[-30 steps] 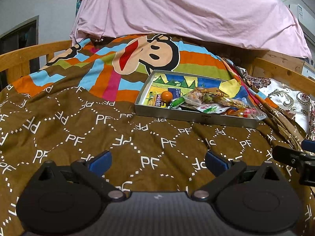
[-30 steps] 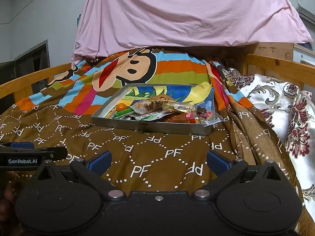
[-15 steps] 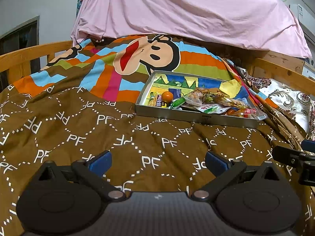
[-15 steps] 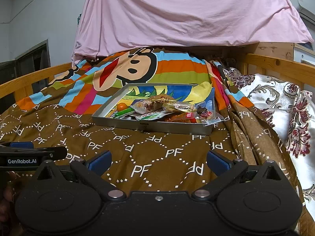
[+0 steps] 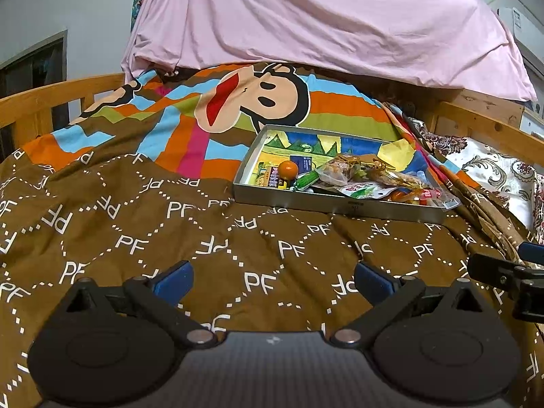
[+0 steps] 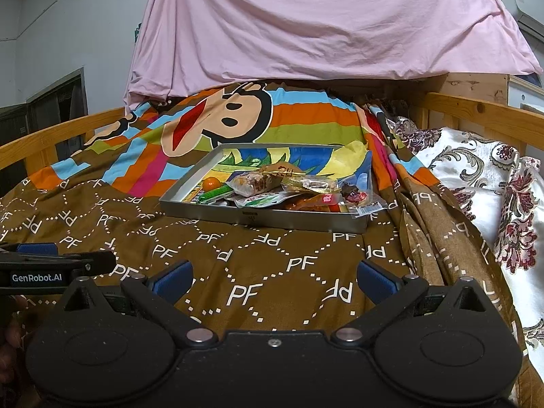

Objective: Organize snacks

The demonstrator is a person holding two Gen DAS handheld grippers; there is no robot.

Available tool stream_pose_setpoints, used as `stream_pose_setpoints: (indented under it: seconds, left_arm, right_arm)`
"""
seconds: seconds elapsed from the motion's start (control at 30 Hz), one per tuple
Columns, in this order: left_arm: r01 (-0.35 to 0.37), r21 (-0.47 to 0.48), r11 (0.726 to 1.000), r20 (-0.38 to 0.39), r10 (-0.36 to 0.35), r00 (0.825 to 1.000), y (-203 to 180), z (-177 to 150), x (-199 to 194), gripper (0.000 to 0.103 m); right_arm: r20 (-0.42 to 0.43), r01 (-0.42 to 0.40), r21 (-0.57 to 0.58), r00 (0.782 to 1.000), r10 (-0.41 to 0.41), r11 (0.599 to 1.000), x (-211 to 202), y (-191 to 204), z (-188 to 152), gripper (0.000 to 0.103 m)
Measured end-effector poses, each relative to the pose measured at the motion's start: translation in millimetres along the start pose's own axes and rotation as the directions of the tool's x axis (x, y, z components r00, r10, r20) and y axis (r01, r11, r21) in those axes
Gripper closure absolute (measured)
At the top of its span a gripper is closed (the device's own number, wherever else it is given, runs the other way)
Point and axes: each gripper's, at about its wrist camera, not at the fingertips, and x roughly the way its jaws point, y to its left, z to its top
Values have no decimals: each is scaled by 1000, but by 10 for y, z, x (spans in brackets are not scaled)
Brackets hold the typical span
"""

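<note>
A shallow metal tray (image 5: pixel 326 205) (image 6: pixel 272 219) with a colourful printed bottom rests on the brown quilt, ahead of both grippers. Inside it lie several snacks: a small orange (image 5: pixel 288 169) (image 6: pixel 211 183), a green stick pack (image 5: pixel 306 179) (image 6: pixel 217 192), clear bags of brown snacks (image 5: pixel 340 166) (image 6: pixel 253 181) and red packets (image 6: pixel 323 201) at its right end. My left gripper (image 5: pixel 272 280) is open over bare quilt, well short of the tray. My right gripper (image 6: pixel 273 280) is open too, beside the left one, with nothing between its fingers.
The brown "PF" quilt (image 5: pixel 136 231) covers a bed with wooden rails (image 5: pixel 51 98) (image 6: pixel 482 110) on both sides. A pink sheet (image 5: pixel 323 23) hangs behind. A floral pillow (image 6: pixel 493 183) lies on the right. The other gripper shows at each view's edge (image 5: pixel 510 277) (image 6: pixel 51 267).
Both grippers have edged very slightly; the tray and snacks lie as before, and both grippers stay open.
</note>
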Motion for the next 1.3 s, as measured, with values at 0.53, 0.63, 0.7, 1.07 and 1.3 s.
stream_pose_setpoints:
  seconds: [0.53,0.63,0.7,1.07,1.3]
  left_arm:
    - [-55,31,998,-28,56,998,-21,-2,20,0]
    - [-57,49,997,-29,58,998,-38,-12,13,0]
    - [-45,49,998,-26,46,999,-38,-17,1,1]
    - [-80,73,994,-26,82,996,-50,-22,9,0]
    - [-86,77,993,-26,88,996,-40,-24,15,0]
  right_arm:
    - [-4,-2,-3,1000,2,1000,-3,17,-18,1]
    - [-3,-2,-4,1000,2,1000,-8,20,-23,1]
    - [-4,-2,-4,1000,2,1000,0,31,-25,1]
    - [-7,-6,-9,1000,6,1000,6,68,-53,1]
    - [-11,-8,-11,1000,8,1000,6,63,-42,1]
